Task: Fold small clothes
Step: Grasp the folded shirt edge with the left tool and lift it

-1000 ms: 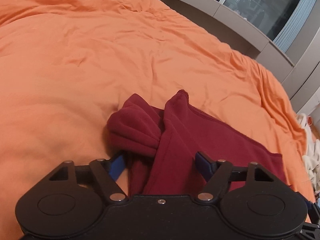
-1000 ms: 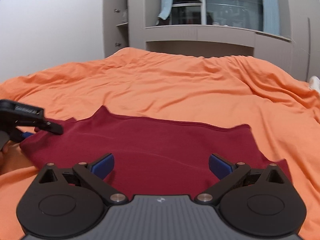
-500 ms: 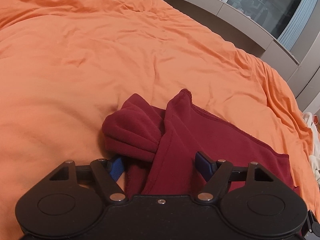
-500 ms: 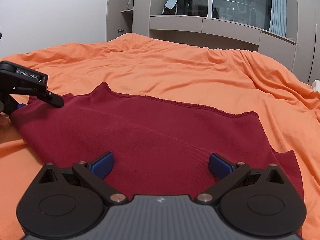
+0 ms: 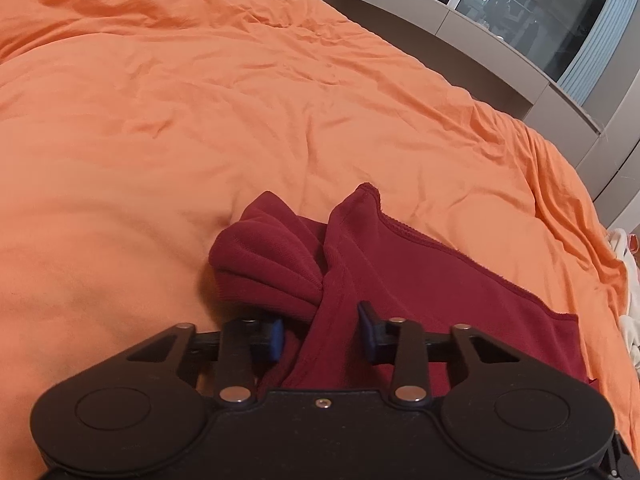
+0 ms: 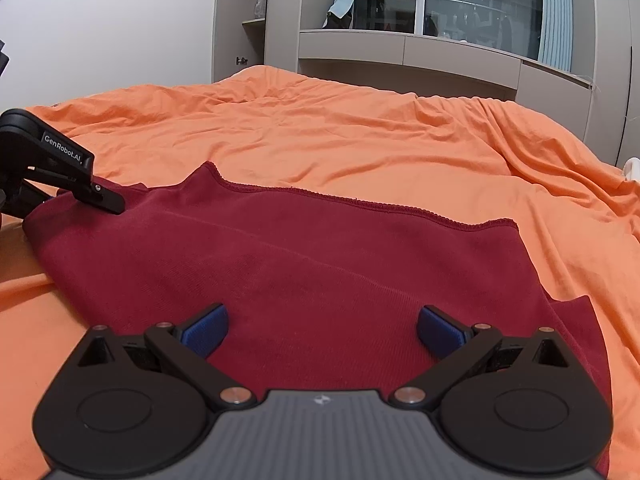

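A dark red garment (image 6: pixel 320 272) lies spread on the orange bedcover (image 6: pixel 360 140), its hemmed edge facing away. Its left end is bunched into a rolled fold (image 5: pixel 272 264). My left gripper (image 5: pixel 320 334) straddles a ridge of that cloth; its jaws are closing, the right blue pad touches the fabric and the left pad is just clear of it. The right wrist view shows the left gripper (image 6: pixel 76 204) at the garment's left corner. My right gripper (image 6: pixel 322 330) hovers low over the near right part of the garment, jaws wide open, nothing pinched.
The orange bedcover (image 5: pixel 200 120) stretches far beyond the garment, wrinkled. Grey cabinets and a dark window (image 6: pixel 480 12) stand behind the bed. A pile of white cloth (image 5: pixel 630 280) lies off the bed's right edge.
The left jaws have narrowed sharply around the cloth ridge. The right gripper has come lower and closer over the garment, then held still.
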`<action>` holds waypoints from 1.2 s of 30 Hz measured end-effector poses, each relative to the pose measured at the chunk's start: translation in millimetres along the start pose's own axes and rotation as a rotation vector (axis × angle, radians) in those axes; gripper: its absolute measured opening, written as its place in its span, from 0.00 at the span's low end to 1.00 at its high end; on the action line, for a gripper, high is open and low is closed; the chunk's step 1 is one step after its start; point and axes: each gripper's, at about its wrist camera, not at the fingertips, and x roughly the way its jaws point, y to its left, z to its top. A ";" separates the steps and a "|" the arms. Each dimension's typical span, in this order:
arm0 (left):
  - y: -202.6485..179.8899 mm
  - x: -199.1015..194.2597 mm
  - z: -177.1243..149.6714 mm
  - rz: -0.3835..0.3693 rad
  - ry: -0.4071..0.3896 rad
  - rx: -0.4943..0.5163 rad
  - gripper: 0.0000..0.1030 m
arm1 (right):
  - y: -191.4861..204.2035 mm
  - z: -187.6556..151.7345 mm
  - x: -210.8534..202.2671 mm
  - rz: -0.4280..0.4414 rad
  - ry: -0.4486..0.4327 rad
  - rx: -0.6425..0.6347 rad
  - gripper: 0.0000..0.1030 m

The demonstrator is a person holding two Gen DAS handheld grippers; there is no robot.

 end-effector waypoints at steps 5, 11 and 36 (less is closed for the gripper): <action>-9.7 -6.8 -0.8 -0.014 -0.026 0.024 0.23 | -0.5 0.0 -0.3 -0.001 0.000 -0.002 1.00; -23.5 -12.4 5.2 -0.018 -0.060 0.064 0.23 | -3.8 0.8 -2.8 0.007 0.007 0.010 1.00; -179.9 -34.0 -22.1 -0.236 -0.136 0.425 0.19 | -174.4 36.3 -85.8 -0.300 -0.044 0.262 1.00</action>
